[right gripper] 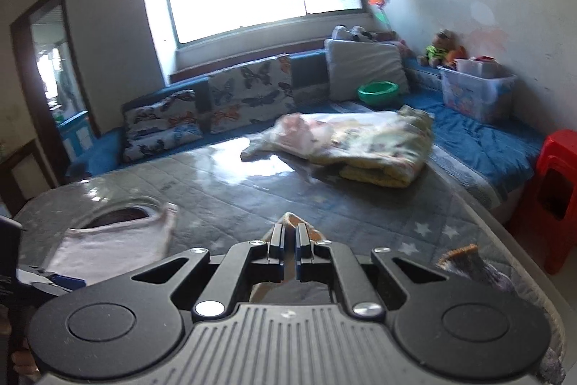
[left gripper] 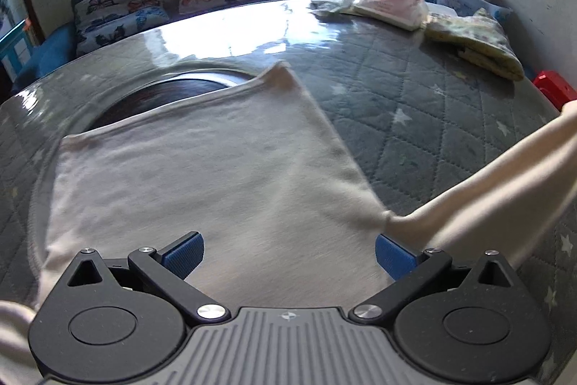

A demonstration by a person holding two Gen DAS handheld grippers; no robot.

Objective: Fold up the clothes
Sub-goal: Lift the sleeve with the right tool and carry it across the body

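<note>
pale pink cotton, a garment (left gripper: 202, 175) spread flat on the grey quilted table cover (left gripper: 414, 89) under glossy clear plastic, one sleeve (left gripper: 487, 183) pulled up and away to the right, off the surface. same garment at lower left of the right wrist view (right gripper: 115, 248), beside a round opening in the cover (right gripper: 122, 213) showing dark wood.

left gripper (left gripper: 288, 257): spread wide, blue pads (left gripper: 184, 255) well apart, poised over the near part of the shirt body, nothing pinched between.

right gripper (right gripper: 289, 237): clamped tight on a bit of pale fabric, cloth peeking out just past the fingertips (right gripper: 277, 233); looks like the sleeve end, held above the table.

far side of the table: folded floral blanket (right gripper: 382, 150) with a clear plastic bag of pinkish clothing (right gripper: 306, 132) lying against it.

containers: clear plastic storage bin (right gripper: 472, 92) on the blue bench seat (right gripper: 479, 132), lidless, filled with items too blurred to name, something red and white showing at the top. green bowl (right gripper: 378, 91) on the bench in front of a grey cushion (right gripper: 364, 67); contents not visible. red plastic stool (right gripper: 555, 190) at the right, butterfly-print cushions (right gripper: 249, 92) along the back, stuffed toy (right gripper: 438, 49) in the corner.
</note>
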